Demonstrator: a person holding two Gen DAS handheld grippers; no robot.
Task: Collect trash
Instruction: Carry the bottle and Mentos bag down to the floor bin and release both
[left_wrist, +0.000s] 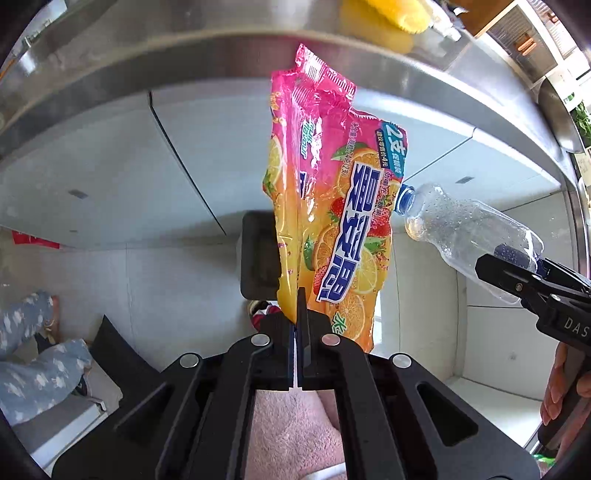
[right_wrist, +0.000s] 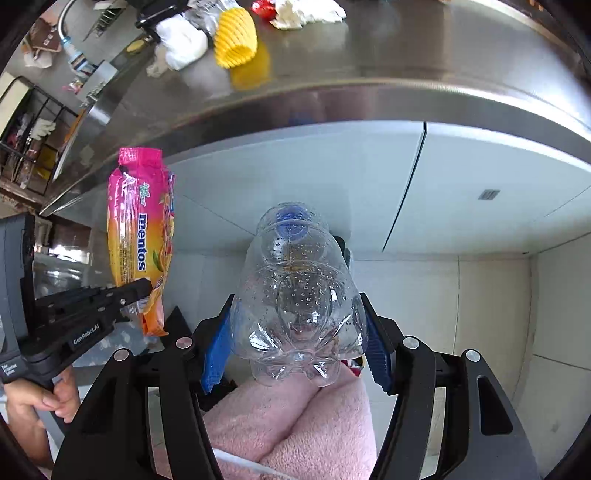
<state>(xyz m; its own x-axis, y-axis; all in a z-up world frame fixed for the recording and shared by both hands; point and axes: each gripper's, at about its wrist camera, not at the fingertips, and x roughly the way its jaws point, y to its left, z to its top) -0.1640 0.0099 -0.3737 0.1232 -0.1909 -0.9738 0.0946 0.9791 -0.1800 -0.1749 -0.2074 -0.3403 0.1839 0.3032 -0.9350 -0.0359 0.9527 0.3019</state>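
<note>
So I've got both hands full right now, off the front edge of the steel counter (right_wrist: 332, 88) and pointing down at the floor. My left gripper (left_wrist: 300, 314) is clenched flat on the bottom end of the candy wrapper (left_wrist: 332, 206), so the thing sticks out away from me, in front of the cabinet doors under the counter. Pinching one end makes sense: it's floppy, and that keeps it from folding into the jaws.

My right gripper (right_wrist: 295, 332) is clamped across the fat base of the clear plastic bottle (right_wrist: 295, 288), blue pads pressing on both sides, cap end pointing away. Grabbing the widest part gives the pads something firm to bite, I guess.

There's a dark bin (left_wrist: 258, 258) on the floor below the counter edge, partly hidden behind the wrapper. That's my guess for the drop spot. Neither piece is over it cleanly yet.

Back on the counter there's more stuff: a yellow ribbed cup (right_wrist: 236, 40) lying on its side and some crumpled white tissue (right_wrist: 184, 44) next to it.
</note>
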